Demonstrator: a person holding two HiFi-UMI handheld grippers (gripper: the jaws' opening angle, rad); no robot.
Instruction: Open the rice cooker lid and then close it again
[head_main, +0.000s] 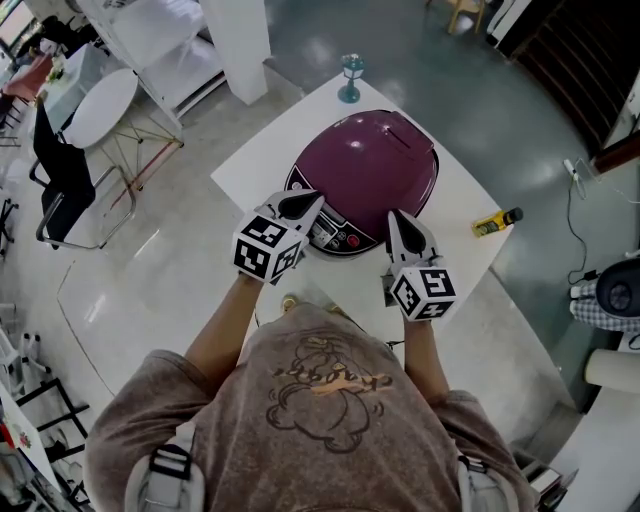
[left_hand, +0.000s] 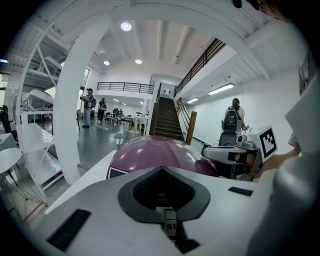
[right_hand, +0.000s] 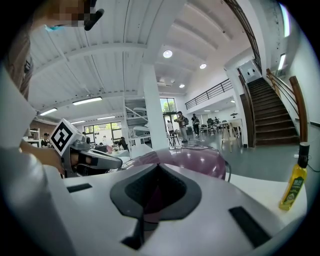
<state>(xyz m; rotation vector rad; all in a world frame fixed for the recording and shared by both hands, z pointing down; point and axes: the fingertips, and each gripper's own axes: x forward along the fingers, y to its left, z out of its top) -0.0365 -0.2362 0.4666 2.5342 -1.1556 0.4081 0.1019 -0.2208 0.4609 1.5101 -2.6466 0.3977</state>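
A purple rice cooker (head_main: 365, 165) stands on the white table (head_main: 255, 160) with its domed lid down. Its control panel (head_main: 335, 236) faces me. My left gripper (head_main: 303, 203) hovers shut over the cooker's front left edge, nothing between its jaws. My right gripper (head_main: 397, 222) is shut and empty too, just off the front right edge of the cooker. In the left gripper view the dome (left_hand: 155, 152) rises just beyond the closed jaws (left_hand: 162, 172), and the right gripper (left_hand: 227, 152) shows at the right. In the right gripper view the lid (right_hand: 197, 160) lies just ahead of the jaws (right_hand: 159, 167).
A yellow oil bottle (head_main: 495, 222) lies near the table's right edge. A teal stemmed glass (head_main: 350, 78) stands at the far corner behind the cooker. On the floor to the left are a white column (head_main: 240, 40), a round table (head_main: 95, 105) and a black chair (head_main: 60, 170).
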